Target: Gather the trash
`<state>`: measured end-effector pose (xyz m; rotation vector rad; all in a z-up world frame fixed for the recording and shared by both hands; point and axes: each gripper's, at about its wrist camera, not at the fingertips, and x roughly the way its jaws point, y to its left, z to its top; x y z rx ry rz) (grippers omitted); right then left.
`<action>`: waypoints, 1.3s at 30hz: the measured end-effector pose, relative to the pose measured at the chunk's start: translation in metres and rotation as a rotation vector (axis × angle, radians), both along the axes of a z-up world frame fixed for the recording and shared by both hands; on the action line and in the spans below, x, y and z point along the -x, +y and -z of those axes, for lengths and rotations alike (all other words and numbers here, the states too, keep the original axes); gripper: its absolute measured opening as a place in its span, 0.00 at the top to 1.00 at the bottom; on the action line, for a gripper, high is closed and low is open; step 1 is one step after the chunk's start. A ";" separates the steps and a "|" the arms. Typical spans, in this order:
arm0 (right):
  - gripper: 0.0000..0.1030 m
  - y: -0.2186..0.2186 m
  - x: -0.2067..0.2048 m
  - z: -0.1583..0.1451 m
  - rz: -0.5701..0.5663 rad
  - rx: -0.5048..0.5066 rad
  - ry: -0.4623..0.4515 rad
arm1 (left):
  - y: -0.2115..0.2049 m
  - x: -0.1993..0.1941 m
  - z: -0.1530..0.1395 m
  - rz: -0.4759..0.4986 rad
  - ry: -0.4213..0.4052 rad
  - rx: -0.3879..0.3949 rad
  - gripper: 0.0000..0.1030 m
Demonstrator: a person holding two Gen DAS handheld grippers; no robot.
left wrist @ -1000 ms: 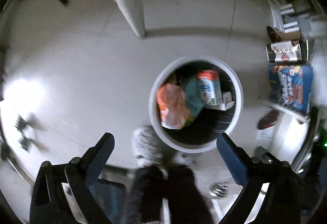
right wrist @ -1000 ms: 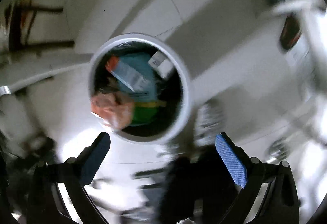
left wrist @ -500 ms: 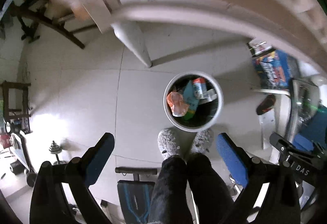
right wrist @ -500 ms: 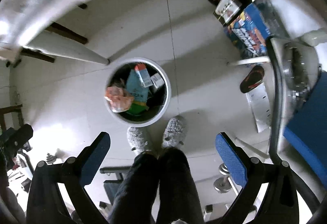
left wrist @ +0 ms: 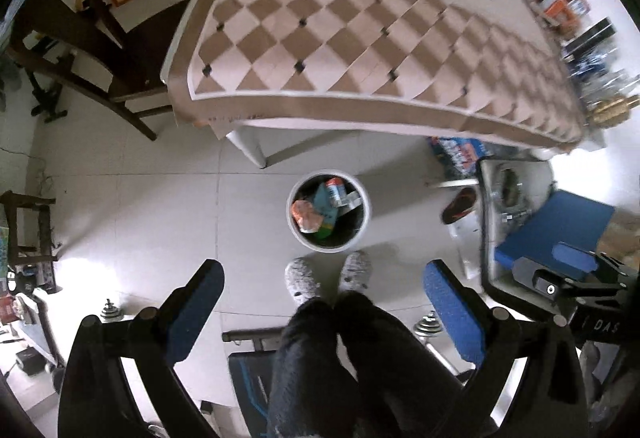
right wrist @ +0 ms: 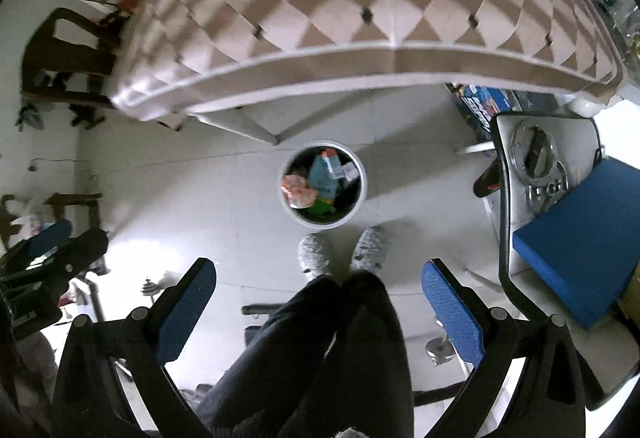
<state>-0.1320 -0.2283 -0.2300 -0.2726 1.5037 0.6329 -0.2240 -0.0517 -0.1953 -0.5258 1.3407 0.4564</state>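
Observation:
A white round bin (left wrist: 366, 216) stands on the tiled floor, just in front of a person's grey slippers (left wrist: 302, 278). It holds an orange wrapper (left wrist: 304, 214), a teal packet (left wrist: 324, 204) and a small carton (left wrist: 335, 190). My left gripper (left wrist: 323, 270) hangs high above the floor, open, with nothing between its blue pads. The right wrist view shows the same bin (right wrist: 362, 190) far below. My right gripper (right wrist: 318, 266) is likewise open and empty. Both are well above the bin and nearer to me than it.
A table with a brown checkered cloth (left wrist: 360, 38) spans the far side above the bin. A dark wooden chair (left wrist: 80, 38) is at far left. At right stand a blue-cushioned chair (right wrist: 580, 238), a loose sandal (left wrist: 460, 204) and boxes (left wrist: 460, 154). Dumbbell weights (left wrist: 108, 312) lie on the floor.
Both grippers have risen high away from the bin, which now looks much smaller. The checkered table top has come into view. Both stay open and empty.

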 end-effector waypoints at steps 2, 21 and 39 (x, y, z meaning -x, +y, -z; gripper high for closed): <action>0.00 -0.006 0.003 -0.027 -0.004 -0.029 0.004 | -0.002 0.004 -0.019 -0.006 -0.028 0.017 0.01; 0.00 -0.042 0.030 -0.165 -0.086 -0.204 0.070 | -0.019 0.030 -0.120 -0.018 -0.221 0.122 0.01; 0.00 -0.037 0.037 -0.184 -0.103 -0.237 0.086 | -0.020 0.033 -0.132 0.022 -0.261 0.146 0.00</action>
